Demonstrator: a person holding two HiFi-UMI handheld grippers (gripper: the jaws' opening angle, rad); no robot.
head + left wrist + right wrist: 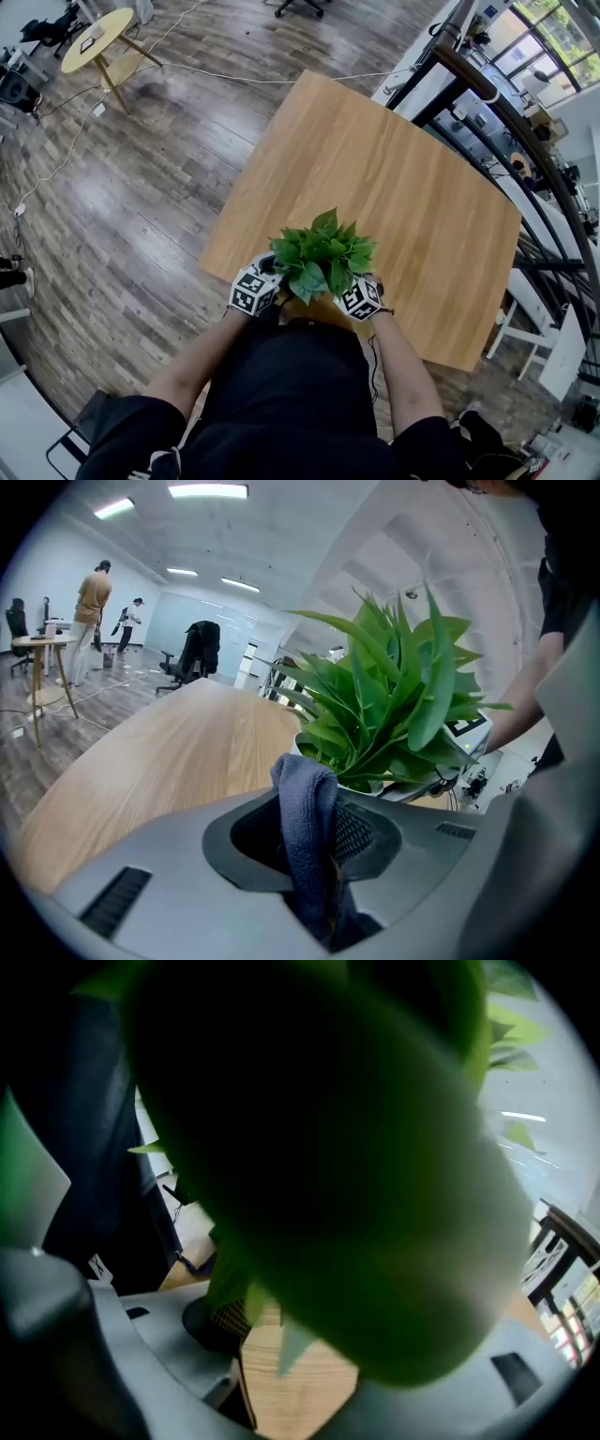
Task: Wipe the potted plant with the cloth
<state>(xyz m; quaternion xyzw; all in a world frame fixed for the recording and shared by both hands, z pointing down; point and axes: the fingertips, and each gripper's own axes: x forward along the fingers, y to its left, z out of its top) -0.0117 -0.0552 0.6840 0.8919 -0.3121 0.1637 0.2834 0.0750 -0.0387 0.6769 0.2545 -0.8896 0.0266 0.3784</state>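
Wiping seems barely begun. Left gripper (311, 855) has its fingers clamped on the blue-grey cloth (305, 817), just beside the potted plant (322, 255) at the table's (394, 169) near edge. Right gripper (281, 1372) has its fingers apart, with leaves dangling between them.

Leafy potted plant (323, 258) stands upright; blue-grey cloth (307, 827) (bunched) just beside it.

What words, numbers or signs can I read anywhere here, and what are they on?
No readable words or numbers anywhere.
Square black-and-white markers, patterns not letters: left tool's cube, right tool's cube.
Small white tag, right gripper view: too blurred to read.
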